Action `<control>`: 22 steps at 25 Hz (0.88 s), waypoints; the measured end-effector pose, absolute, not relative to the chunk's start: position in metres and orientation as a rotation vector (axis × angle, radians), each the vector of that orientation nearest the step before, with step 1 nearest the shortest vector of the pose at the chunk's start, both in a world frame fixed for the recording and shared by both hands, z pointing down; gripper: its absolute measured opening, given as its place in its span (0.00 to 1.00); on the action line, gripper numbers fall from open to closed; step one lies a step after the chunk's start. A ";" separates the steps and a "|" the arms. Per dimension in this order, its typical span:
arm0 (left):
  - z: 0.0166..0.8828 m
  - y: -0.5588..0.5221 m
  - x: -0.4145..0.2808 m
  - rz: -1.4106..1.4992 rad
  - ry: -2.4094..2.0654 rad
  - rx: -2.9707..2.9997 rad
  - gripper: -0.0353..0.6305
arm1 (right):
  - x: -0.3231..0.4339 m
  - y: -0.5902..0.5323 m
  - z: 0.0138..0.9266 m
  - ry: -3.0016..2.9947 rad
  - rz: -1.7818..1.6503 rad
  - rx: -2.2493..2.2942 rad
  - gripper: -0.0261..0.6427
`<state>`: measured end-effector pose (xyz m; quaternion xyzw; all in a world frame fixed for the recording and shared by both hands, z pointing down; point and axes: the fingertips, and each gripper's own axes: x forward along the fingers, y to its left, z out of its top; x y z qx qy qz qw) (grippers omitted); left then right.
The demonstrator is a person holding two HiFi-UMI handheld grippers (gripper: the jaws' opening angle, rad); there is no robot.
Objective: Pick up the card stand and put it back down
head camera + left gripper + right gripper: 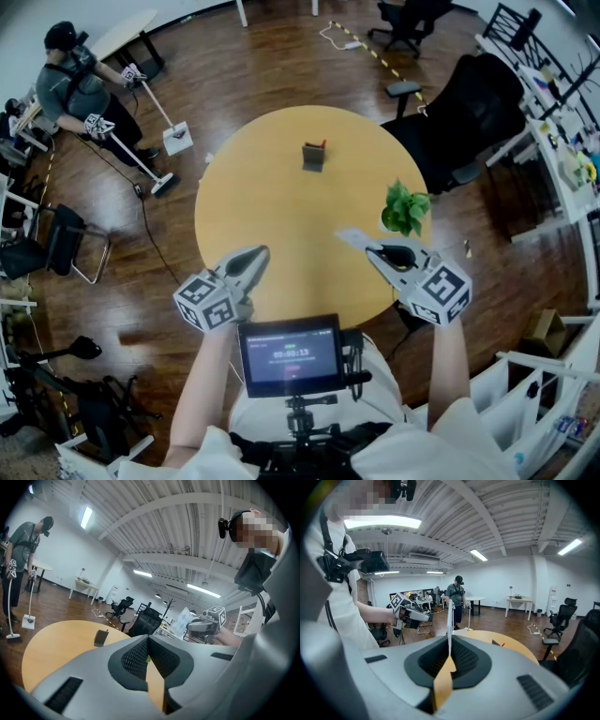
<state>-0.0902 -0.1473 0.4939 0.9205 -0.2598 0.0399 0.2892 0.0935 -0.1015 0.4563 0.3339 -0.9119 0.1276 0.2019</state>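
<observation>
You stand in an open office with a dark wooden floor [281,66], facing a round yellow bench [272,202]. Behind the bench is a black office chair [473,112], and off to the far left another person [80,89] works with long-handled tools.

The card stand [314,157] sits alone on the far half of the bench, upright, a small dark block with a red speck on top. Its broad face looks turned toward you, so its width seems to run from side to side. A small potted plant [406,208] stands near the bench's right edge, well apart from the stand.

Both grippers hover over the near edge. Your left gripper [255,255] is clenched with nothing between its jaws. Your right gripper [373,248] is pinched on a thin white card [352,237], which sticks out ahead of its tips.

The stand lies ahead of you and between the two grippers: forward and to the right of the left one, forward and to the left of the right one. The right gripper's tips are a little nearer, but they are taken up by the card. I judge the empty left gripper the likelier one to make the pick. It would first have to open, then reach across the bench and close across the stand's narrow depth.
</observation>
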 end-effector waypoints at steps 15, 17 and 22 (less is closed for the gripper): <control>0.504 -0.149 -0.091 0.137 -0.708 2.446 0.05 | 0.096 -0.104 0.468 -2.533 0.363 0.928 0.07; 0.506 -0.150 -0.091 0.142 -0.712 2.440 0.05 | 0.098 -0.106 0.471 -2.532 0.371 0.927 0.07; 0.510 -0.155 -0.090 0.158 -0.718 2.434 0.05 | 0.101 -0.111 0.478 -2.521 0.390 0.924 0.07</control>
